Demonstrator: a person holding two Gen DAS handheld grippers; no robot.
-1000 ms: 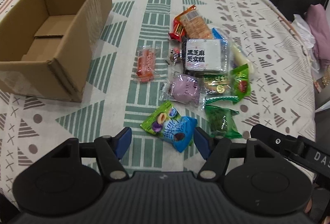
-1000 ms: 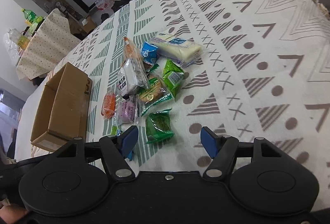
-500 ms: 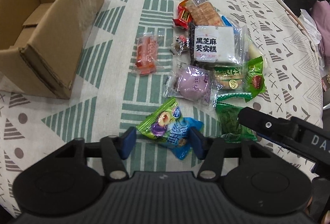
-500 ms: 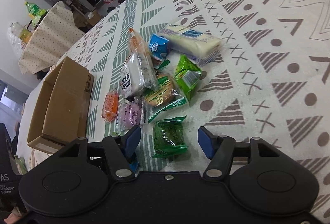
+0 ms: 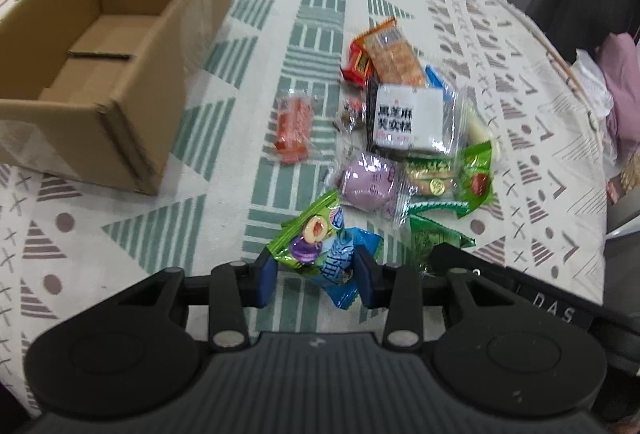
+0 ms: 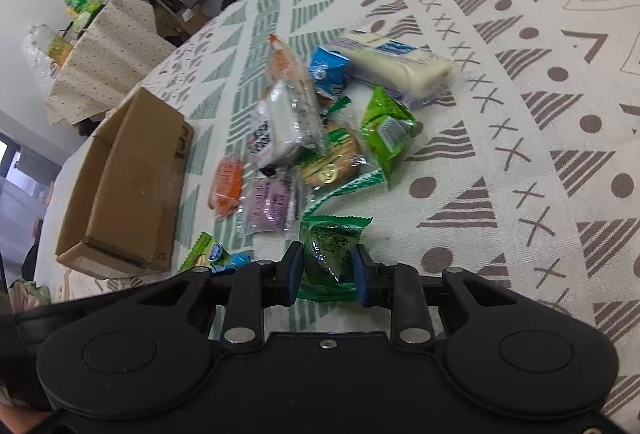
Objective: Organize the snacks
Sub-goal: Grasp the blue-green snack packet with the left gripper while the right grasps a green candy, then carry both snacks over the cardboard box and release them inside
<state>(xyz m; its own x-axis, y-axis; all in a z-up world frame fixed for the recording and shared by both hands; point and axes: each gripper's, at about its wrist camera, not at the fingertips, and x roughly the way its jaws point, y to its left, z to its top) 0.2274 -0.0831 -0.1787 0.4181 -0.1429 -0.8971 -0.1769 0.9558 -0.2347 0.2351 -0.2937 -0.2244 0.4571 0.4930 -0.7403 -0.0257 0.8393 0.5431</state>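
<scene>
A green-and-blue fruit snack packet (image 5: 320, 250) sits between the narrowed jaws of the left gripper (image 5: 316, 276), apparently pinched, while a dark green packet (image 6: 328, 254) sits likewise between the nearly closed fingers of the right gripper (image 6: 325, 276). Both lie at the near edge of the snack pile on the patterned tablecloth (image 5: 120, 234). The pick-up looks under way; next, each packet likely needs lifting toward the open cardboard box (image 5: 152, 42) standing to the left.

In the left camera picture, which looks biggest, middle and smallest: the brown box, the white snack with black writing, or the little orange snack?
As they look in the left wrist view:
1. Brown open cardboard box, by far the biggest.
2. White packet with black writing.
3. Small orange clear-wrapped snack, the smallest.
All three sit at a similar distance, so the order seems safe.
</scene>
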